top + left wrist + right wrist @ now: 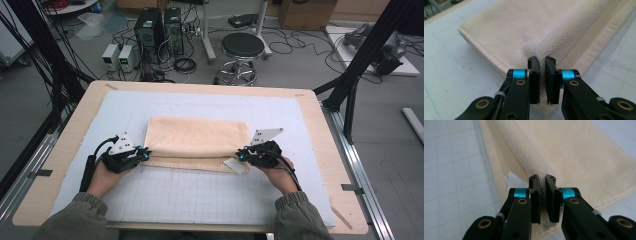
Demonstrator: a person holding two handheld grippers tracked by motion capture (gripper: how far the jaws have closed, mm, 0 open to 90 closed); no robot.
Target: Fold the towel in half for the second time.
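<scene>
A folded cream towel (197, 140) lies across the middle of the pale gridded mat (200, 195). My left gripper (145, 154) is shut on the towel's near left corner; in the left gripper view the towel (529, 32) bunches up into a ridge between the black jaws of the left gripper (542, 61). My right gripper (241, 154) is shut on the near right corner, where the upper layer of the towel (579, 162) is pinched between the jaws of the right gripper (542, 180). A white label (234, 165) sticks out beside that corner.
The mat sits on a wooden table (70, 145). Behind the table stand a round black stool (242, 47), computer towers (150, 30) and loose cables on the floor. Black frame posts (370, 45) rise at the right.
</scene>
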